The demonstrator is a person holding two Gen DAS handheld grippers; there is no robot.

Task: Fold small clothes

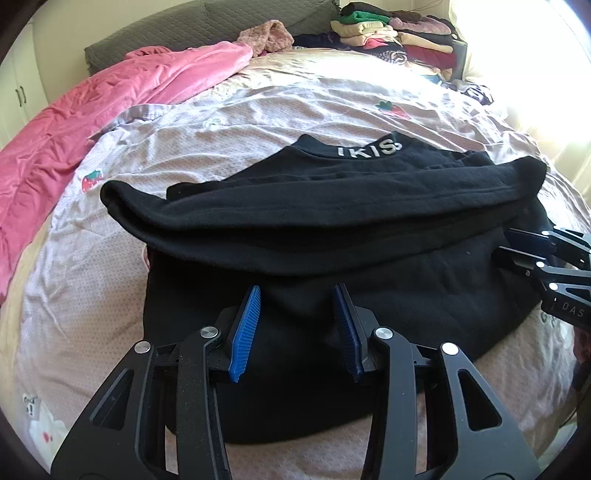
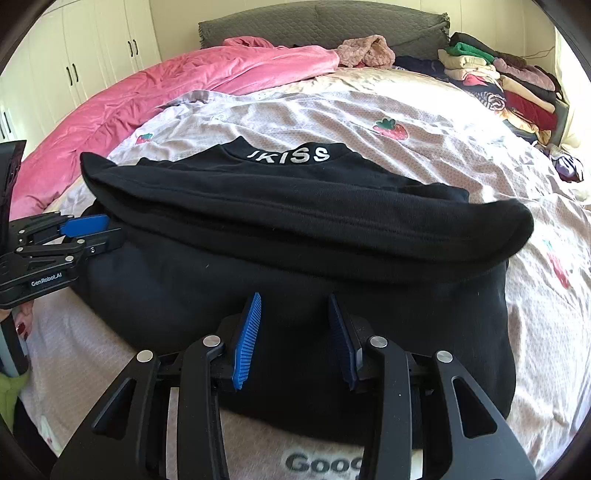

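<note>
Left wrist view. The left tongs (image 1: 297,325) hang over the near half of a black sweatshirt (image 1: 332,295) spread on the bed (image 1: 92,277). Their blue pads (image 1: 245,332) stand apart with only flat cloth below them and nothing pinched between: released. Just beyond the tongs a thick folded band (image 1: 314,210) of the same garment, probably the sleeves, lies crosswise, and beyond that the collar with white lettering (image 1: 369,149). To the right of the tongs, the right tongs (image 1: 517,242) reach the garment's side edge. Far beyond lie a pink blanket (image 1: 92,122) and a stack of folded clothes (image 1: 399,33).

Right wrist view. The right tongs (image 2: 293,328) likewise hover over the near part of the sweatshirt (image 2: 295,288), pads parted and empty: released. The folded band (image 2: 314,221) lies just beyond them, the lettered collar (image 2: 295,155) farther on. To the left, the left tongs (image 2: 92,230) sit at the garment's opposite edge; a hand with red nails (image 2: 22,325) shows below them.

Step in hand, as judged: the sleeves appear folded in, and the bottom-to-collar fold is not yet made. The next move calls for both tongs to go to the near hem, close on its two corners, and carry it evenly toward the collar.
</note>
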